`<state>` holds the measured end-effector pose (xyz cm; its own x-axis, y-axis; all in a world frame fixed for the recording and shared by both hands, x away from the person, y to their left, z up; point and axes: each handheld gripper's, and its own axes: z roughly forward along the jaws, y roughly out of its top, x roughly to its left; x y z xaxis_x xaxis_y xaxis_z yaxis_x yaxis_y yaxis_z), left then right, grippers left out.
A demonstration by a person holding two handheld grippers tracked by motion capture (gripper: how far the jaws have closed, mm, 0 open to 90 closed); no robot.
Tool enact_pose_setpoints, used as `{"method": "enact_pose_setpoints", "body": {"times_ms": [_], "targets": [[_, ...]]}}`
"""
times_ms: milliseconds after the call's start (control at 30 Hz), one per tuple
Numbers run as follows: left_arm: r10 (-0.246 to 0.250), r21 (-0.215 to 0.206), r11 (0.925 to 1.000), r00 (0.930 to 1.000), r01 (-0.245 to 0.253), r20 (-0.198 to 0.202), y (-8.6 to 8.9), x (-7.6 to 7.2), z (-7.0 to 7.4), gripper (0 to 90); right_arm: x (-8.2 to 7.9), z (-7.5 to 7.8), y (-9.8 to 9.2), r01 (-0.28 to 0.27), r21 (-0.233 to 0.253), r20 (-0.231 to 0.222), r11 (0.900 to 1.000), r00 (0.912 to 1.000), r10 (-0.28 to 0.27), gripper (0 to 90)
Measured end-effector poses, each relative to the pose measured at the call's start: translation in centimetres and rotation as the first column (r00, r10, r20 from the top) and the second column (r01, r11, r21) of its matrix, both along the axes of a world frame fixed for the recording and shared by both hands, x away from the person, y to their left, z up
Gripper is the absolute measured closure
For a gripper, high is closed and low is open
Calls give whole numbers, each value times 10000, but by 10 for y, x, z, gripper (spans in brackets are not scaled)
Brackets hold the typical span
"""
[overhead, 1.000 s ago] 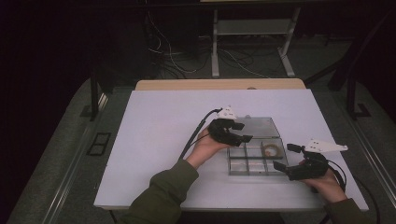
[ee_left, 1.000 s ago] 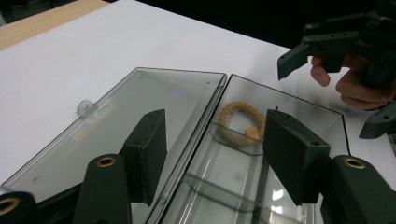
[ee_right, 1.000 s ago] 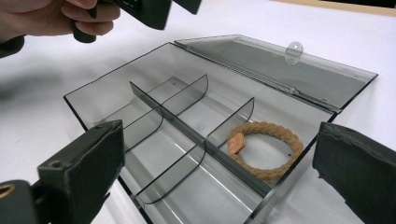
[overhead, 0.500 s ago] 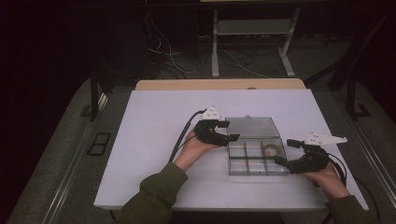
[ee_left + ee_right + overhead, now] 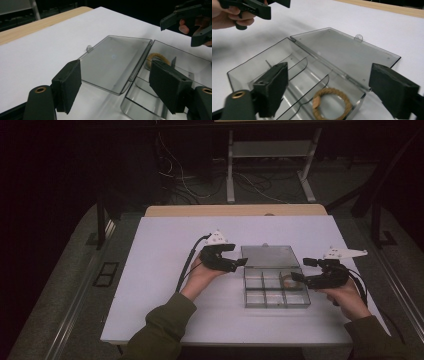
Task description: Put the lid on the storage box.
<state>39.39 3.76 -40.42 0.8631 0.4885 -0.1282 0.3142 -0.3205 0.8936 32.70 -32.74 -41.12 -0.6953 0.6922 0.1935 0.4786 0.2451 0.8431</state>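
— Where's the clear smoky-grey plastic compartment box [image 5: 276,290]?
— Near the white table's [image 5: 150,270] right edge, hinged lid [image 5: 267,255] flat open toward the far edge. Braided tan rope ring [image 5: 331,102] inside a back compartment.
— And the claws?
— Left gripper [image 5: 242,263] released, beside the lid's left corner. Right gripper [image 5: 300,269] released too, at the box's right side.

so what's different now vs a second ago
The left gripper has drawn back toward the person's left, off the open lid, and sits by the box's left edge, jaws open and empty. The right gripper has edged closer to the box's right side, also open. The lid stays flat on the table, and the rope ring stays in its compartment.
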Motion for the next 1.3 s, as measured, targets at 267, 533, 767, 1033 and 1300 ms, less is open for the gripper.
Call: {"method": "enact_pose_setpoints", "body": {"times_ms": [267,533,767,1033,1300], "targets": [[532,78,9986,9985,-532,85,8,10,-5,324,24,-1,-4,294,-233,-89,9993,9995,-296,313],[909,284,9955,9958,-908,-41,8,23,-13,423,46,-1,-8,652,-323,-230,9974,9976,-659,437],[978,545,9938,9952,-971,-86,-1,35,-18,513,64,-4,-11,983,-527,-296,9938,9946,-999,562],[963,860,9921,9939,-916,-529,-6,41,-32,704,78,-18,-19,1320,-1021,-594,9860,9886,-1385,765],[801,1267,9899,9889,-641,-1255,-10,43,-42,870,82,-31,-21,1136,-1512,-1049,9820,9859,-1302,889]]}}
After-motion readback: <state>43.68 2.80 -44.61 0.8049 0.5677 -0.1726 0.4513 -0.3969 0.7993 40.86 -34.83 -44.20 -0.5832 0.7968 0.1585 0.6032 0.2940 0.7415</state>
